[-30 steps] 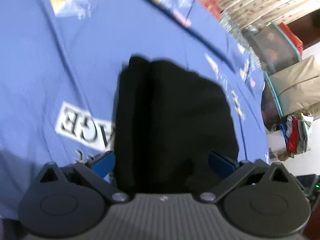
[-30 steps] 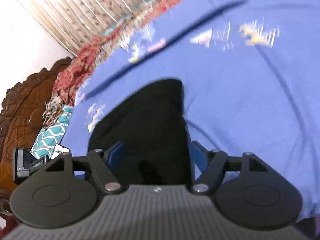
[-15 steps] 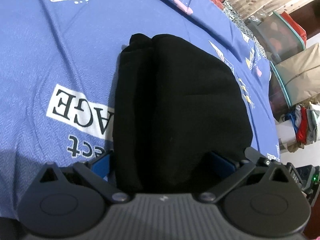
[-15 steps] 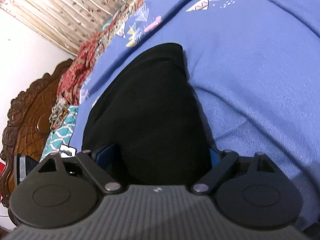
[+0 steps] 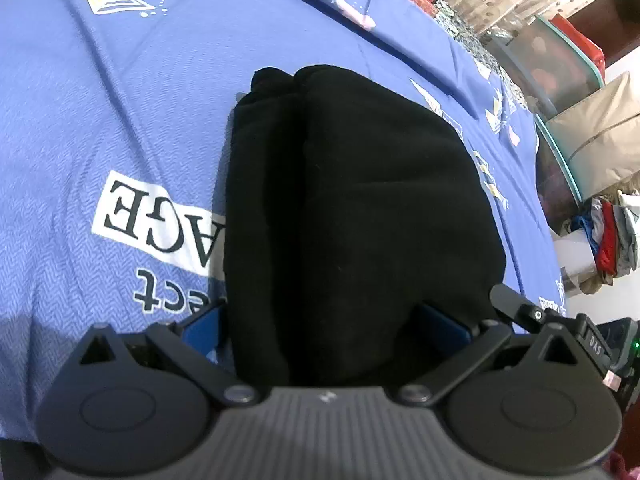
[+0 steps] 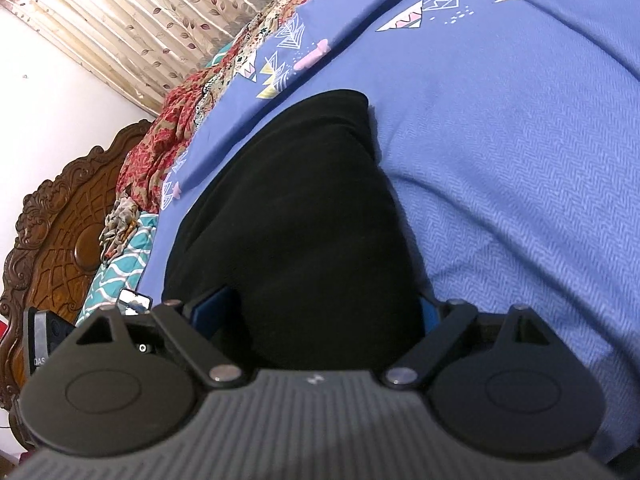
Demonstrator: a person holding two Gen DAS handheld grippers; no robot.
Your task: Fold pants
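- Pants (image 5: 360,216), black and folded into a bundle, lie on the blue bedsheet (image 5: 120,100), centre of both frames.
- Left gripper (image 5: 324,328): jaws spread wide, bundle's near end between them; grip cannot be told.
- Right gripper (image 6: 320,316): jaws wide, straddling the bundle, not visibly pinching.

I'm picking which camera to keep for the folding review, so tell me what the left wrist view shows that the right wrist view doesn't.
Only the left wrist view: white printed lettering on the bedspread, stacked storage bins and a heap of clothes beside the bed, plus the pants' layered fold edge on their left side.

Only the right wrist view: the carved wooden headboard, the leaf-print curtain and a red patterned cloth.

Both: the folded black pants on the blue bedspread, lying between that view's gripper's spread jaws.
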